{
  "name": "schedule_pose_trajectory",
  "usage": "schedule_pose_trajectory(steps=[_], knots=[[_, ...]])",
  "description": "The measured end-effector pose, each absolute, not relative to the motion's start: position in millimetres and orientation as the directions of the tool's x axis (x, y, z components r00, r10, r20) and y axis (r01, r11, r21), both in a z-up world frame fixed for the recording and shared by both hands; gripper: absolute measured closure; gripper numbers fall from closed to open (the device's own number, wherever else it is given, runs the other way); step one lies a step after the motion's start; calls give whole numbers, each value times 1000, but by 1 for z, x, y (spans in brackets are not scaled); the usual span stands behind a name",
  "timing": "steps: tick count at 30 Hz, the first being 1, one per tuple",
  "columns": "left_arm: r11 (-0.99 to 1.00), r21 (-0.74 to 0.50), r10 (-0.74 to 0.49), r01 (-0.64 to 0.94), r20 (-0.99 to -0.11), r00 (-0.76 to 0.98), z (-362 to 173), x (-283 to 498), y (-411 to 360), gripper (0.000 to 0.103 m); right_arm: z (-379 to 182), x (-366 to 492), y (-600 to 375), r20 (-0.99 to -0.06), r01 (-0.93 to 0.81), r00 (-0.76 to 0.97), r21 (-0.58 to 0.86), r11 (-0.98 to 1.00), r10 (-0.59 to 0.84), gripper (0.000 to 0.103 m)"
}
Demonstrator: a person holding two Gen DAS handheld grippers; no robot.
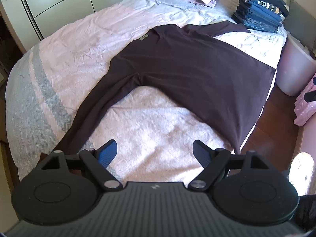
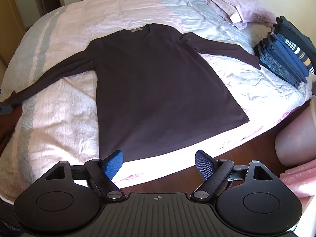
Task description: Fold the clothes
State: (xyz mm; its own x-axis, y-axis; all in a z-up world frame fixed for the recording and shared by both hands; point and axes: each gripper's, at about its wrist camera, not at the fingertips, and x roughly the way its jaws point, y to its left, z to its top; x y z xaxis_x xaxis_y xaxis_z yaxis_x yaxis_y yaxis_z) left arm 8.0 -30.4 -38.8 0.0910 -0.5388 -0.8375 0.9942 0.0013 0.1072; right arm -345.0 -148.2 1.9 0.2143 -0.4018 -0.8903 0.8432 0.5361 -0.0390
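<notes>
Left gripper [image 1: 155, 148] jaws wide apart, empty, above bare bed [image 1: 154, 122] between shirt's [image 1: 187, 69] sleeve and hem. Right gripper [image 2: 159, 159] jaws likewise wide, empty, just short of shirt [image 2: 154, 83] hem at bed [image 2: 59, 118] edge. Shirt flat, sleeves spread.

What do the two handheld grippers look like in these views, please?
Both look alike. The left gripper and right gripper each have a black ribbed body flanked by two round black discs, black linkage arms with silver pivot pins, and short fingers faced with textured blue pads. A small pale mark sits mid-body. No cables or sleeves show.
</notes>
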Motion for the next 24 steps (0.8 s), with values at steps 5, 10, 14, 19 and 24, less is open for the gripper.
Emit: schedule_pose_trajectory(steps=[5,10,14,19,24], knots=[[12,114,-535,993,-839,102,-40,3,-26,22,-3,-347,-146,-893,839,224,-27,543,-390,20],[22,110,-535,994,-838,105,-40,1,-26,22,-3,-347,-144,-894,834,231,-21,551,-383,20],[19,120,-535,993,-837,112,-39,-1,-28,22,-1,-349,-146,-891,833,236,-19,553,-387,20],[28,143,-543,989,-829,136,-35,0,-25,22,1,-350,-148,-886,831,252,-8,557,-389,20],[79,172,-543,982,-819,188,-31,10,-10,22,0,-340,-148,-881,807,281,3,590,-380,20]])
